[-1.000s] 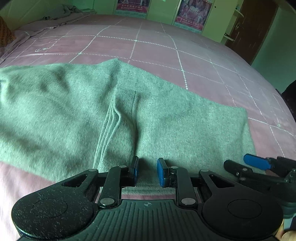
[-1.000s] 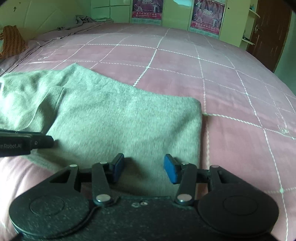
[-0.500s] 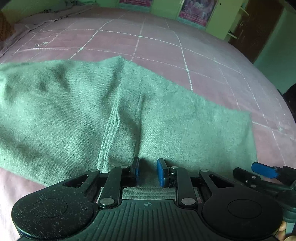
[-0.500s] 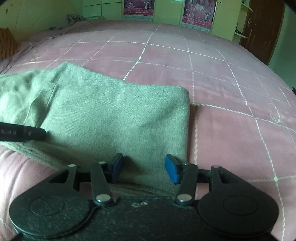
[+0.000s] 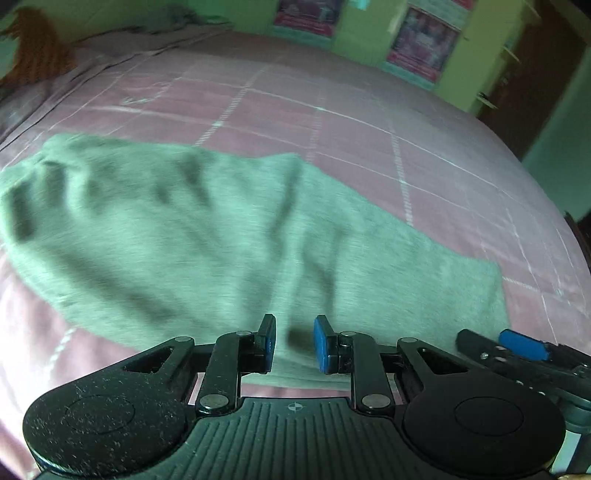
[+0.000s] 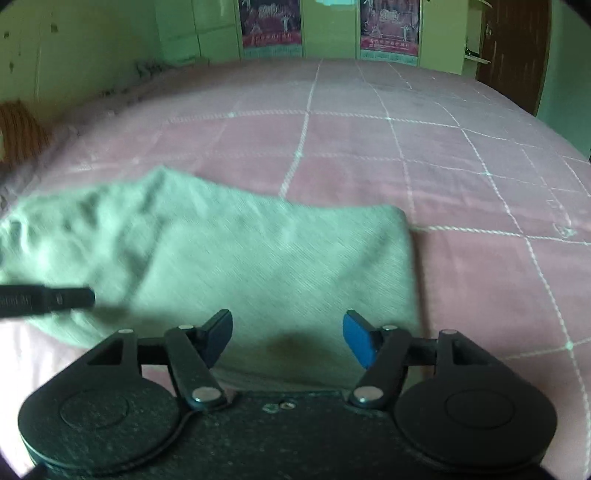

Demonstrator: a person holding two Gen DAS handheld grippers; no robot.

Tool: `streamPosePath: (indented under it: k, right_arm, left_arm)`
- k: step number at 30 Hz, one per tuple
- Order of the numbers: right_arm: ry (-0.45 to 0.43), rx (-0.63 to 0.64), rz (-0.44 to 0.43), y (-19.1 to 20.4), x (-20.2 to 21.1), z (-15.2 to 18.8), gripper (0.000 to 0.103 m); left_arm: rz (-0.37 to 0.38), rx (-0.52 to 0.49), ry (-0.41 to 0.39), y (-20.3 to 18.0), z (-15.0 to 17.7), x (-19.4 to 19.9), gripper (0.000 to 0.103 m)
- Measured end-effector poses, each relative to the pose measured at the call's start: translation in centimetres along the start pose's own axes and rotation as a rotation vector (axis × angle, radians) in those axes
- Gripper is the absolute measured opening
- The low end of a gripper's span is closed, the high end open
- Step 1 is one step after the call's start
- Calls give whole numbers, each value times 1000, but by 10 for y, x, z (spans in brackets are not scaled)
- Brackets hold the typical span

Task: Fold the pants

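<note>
Looking down along both tools, we see the grey-green pants (image 5: 236, 236) spread flat on a bed (image 5: 332, 122) covered with a pink quilt stitched in a white grid. In the left wrist view the cloth runs from the far left down to the near right, with soft wrinkles at its left part and a squared end at the right. In the right wrist view that squared end (image 6: 391, 258) lies just beyond our right tool, its edge straight and its far corner neat.

Left gripper (image 5: 294, 343): fingers (image 5: 269, 341) narrowly parted, blue pads facing each other over the near edge of the pants. The picture is blurred; we cannot tell whether any cloth is pinched between them, and the gap looks bare.

Right gripper (image 6: 287, 338): fingers (image 6: 356, 341) spread wide, having just been opening; the pants lie under the gap and nothing is clamped between the pads. A dark patch of shadow sits on the cloth between them.

Each tool shows in the other's view: the right one at the near right edge of the left view, the left one as a dark bar at the left edge of the right view, over the cloth.

Far side: green walls, two posters (image 6: 389, 26), a dark brown door (image 6: 517, 48) at far right, an orange patterned cushion (image 6: 18, 136) at far left.
</note>
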State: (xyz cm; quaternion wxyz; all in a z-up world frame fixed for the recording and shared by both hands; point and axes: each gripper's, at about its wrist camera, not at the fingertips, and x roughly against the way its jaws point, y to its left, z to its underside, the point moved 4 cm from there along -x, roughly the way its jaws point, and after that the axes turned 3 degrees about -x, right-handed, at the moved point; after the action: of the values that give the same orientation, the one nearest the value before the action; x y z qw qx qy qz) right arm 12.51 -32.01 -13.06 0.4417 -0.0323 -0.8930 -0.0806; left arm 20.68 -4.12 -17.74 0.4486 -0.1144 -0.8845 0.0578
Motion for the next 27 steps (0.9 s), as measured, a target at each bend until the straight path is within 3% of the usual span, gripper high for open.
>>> streamPosePath:
  k: [4,6,8,11,13,16,20,23,27]
  right_arm:
    - [-18,49,-10,26,-4,-6,67]
    - [3,65,-12,36,-10,-4,67]
    - [32,73,-20,45,-20,0,67]
    - [88,88,-14,58,-34,10,70]
    - [80,94,1,60,-37,12,72]
    - [82,89,1,60,-39,12,74]
    - [73,98,2,61,-40,13,74]
    - [70,98,5,61,-42,13,76]
    - [68,101,10,62,-44,13,78]
  left_arm:
    - [-57,74,-18,44,-4,9,29]
    - [-110,120,-22,72,-5,12,58]
    - [-156,164,-45,95,-5,16,66]
    - [-167,236,-53,132,-7,19,68]
    - [-162,317,-57,159,-7,17,68]
    - [-139,476,-58,198,-2,10,68]
    - [-34,658,-63,231,10,-9,68]
    - [63,724,-85,239,13,-26,68]
    - [129,790,-122,244,10,-46,68]
